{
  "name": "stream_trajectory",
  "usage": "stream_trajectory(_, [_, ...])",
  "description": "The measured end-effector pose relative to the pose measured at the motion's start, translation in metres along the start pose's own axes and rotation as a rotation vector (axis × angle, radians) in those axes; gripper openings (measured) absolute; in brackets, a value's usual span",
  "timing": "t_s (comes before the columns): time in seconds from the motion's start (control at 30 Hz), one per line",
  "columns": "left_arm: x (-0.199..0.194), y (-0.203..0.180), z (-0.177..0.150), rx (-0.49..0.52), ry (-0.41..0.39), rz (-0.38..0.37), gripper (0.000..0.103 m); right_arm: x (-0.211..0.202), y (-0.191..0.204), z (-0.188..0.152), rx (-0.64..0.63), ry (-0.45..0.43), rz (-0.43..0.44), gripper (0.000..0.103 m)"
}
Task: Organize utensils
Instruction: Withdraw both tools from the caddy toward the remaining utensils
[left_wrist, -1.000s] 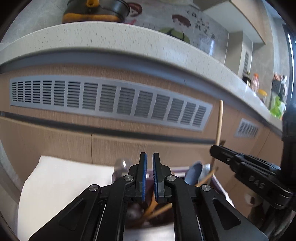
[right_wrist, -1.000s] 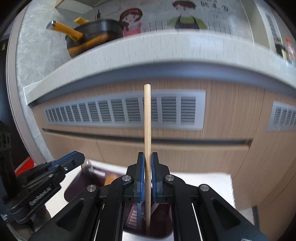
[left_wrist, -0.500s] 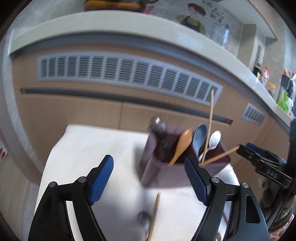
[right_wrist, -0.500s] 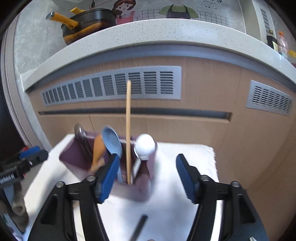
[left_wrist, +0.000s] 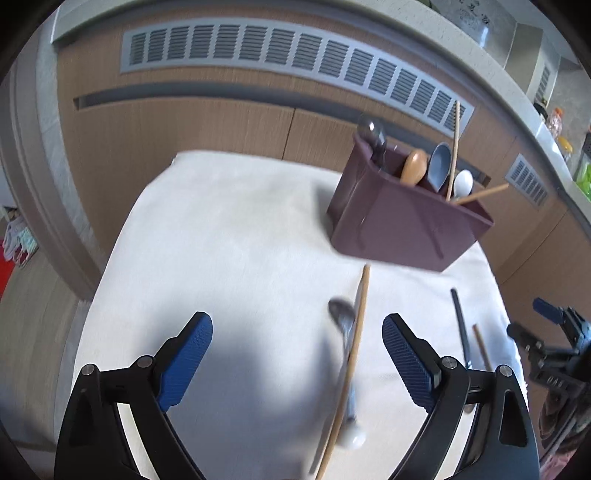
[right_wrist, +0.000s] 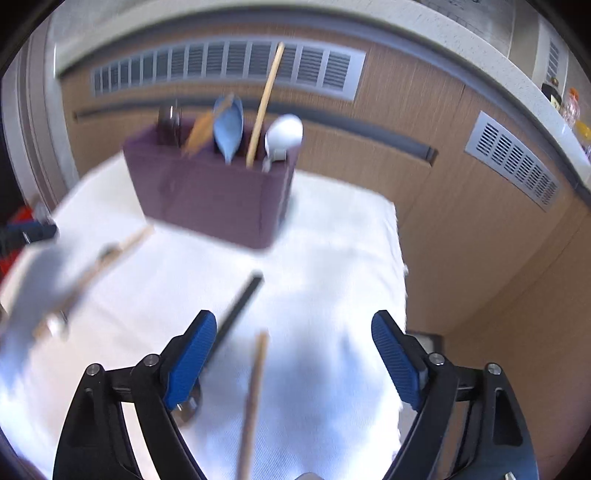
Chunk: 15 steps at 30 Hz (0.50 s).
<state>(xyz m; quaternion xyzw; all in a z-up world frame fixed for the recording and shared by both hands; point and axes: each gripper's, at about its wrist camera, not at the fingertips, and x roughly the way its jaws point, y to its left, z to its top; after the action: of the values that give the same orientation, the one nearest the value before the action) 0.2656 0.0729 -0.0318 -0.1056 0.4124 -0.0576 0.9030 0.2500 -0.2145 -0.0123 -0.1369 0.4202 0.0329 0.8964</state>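
A maroon utensil holder (left_wrist: 402, 225) stands on a white cloth (left_wrist: 229, 240); it also shows in the right wrist view (right_wrist: 210, 199). It holds a wooden spoon (left_wrist: 414, 167), a blue spoon (left_wrist: 440, 164), a white spoon (left_wrist: 463, 183), a metal utensil and two wooden chopsticks (left_wrist: 453, 147). My left gripper (left_wrist: 297, 356) is open above a wooden chopstick (left_wrist: 355, 343) and a metal spoon (left_wrist: 343, 321) lying on the cloth. My right gripper (right_wrist: 293, 354) is open above a black chopstick (right_wrist: 238, 314) and a wooden chopstick (right_wrist: 255, 391).
Wooden cabinet fronts with grey vents (left_wrist: 295, 55) rise behind the small table, under a pale countertop (right_wrist: 480, 48). The cloth's right edge (right_wrist: 400, 295) drops off to the floor. The right gripper also shows at the right edge of the left wrist view (left_wrist: 550, 350).
Both grippers opened and pulled back and up from the holder. The wooden chopstick my right gripper held now stands in the holder. Utensils on the cloth came into view.
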Motion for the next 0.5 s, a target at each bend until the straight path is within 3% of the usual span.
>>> stream_trajectory(0.13, [-0.002, 0.005, -0.012, -0.005, 0.03, 0.017, 0.098, 0.002, 0.008, -0.02, -0.031, 0.04, -0.014, 0.09])
stream_trajectory(0.2, [-0.004, 0.006, -0.017, -0.003, 0.038, 0.021, 0.1, 0.002, 0.007, -0.028, -0.019, 0.055, 0.014, 0.096])
stream_trajectory(0.33, [-0.007, 0.007, -0.022, -0.014, 0.043, 0.015, 0.103, 0.003, 0.0, -0.042, 0.045, 0.064, 0.09, 0.096])
stream_trajectory(0.37, [-0.006, 0.007, -0.02, -0.017, 0.047, 0.014, 0.103, 0.004, 0.0, -0.044, 0.06, 0.071, 0.102, 0.092])
stream_trajectory(0.5, [-0.003, 0.005, -0.021, -0.021, 0.065, -0.003, 0.103, 0.014, -0.001, -0.047, 0.08, 0.128, 0.131, 0.04])
